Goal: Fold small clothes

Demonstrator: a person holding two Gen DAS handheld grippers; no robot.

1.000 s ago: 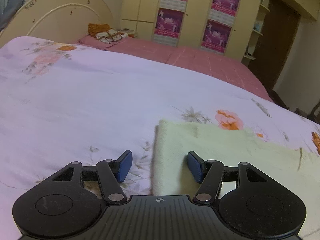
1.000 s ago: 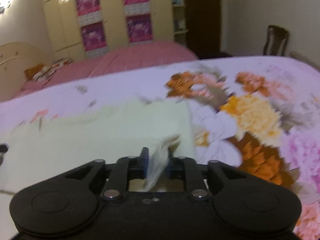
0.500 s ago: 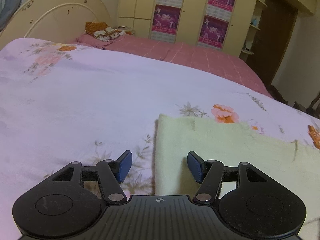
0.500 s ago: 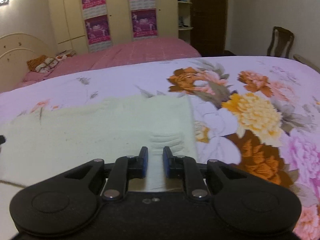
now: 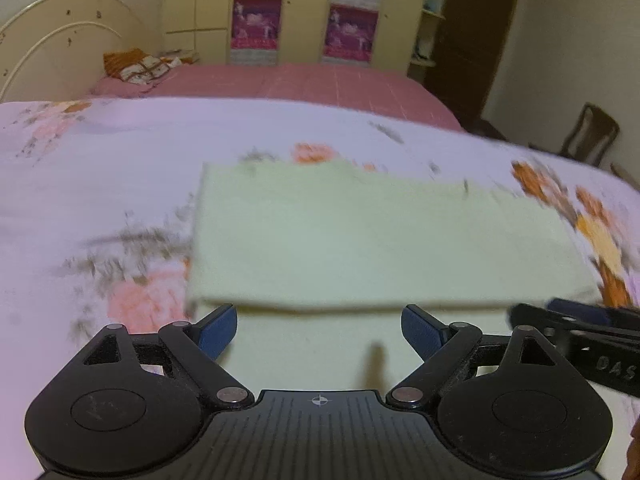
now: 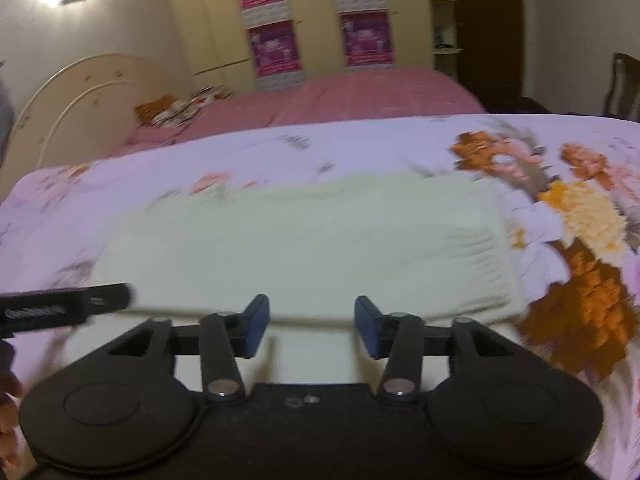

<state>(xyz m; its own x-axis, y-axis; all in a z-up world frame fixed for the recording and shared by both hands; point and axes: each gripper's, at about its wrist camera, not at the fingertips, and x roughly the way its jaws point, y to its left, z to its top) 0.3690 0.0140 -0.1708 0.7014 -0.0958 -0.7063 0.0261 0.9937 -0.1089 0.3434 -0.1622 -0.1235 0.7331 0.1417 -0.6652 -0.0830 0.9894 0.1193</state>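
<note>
Covering most of both views, the floral bedspread (image 5: 120,184) in pale lilac with orange and pink flowers carries the folded garment, and behind it a second bed with a pink cover (image 5: 288,84) runs back to a cream headboard (image 5: 60,40) and yellow wardrobe doors bearing magenta posters (image 5: 256,24). Lying flat on the bedspread, the pale yellow-green cloth (image 5: 360,240) forms a wide rectangle, with an upper layer whose near edge crosses just ahead of both tools and a lower layer reaching beneath them. Both pictures are smeared, so the cloth's weave shows only as faint ribbing toward its right end in the right wrist view (image 6: 472,240). Low over the near part of the cloth, the left gripper (image 5: 318,328) has its blue pads spread wide and holds nothing. Beside it, the right gripper (image 6: 312,326) likewise stands parted with nothing between its pads. Each tool appears at the edge of the other's view. A dark wooden chair (image 5: 592,132) stands by the far wall.
</note>
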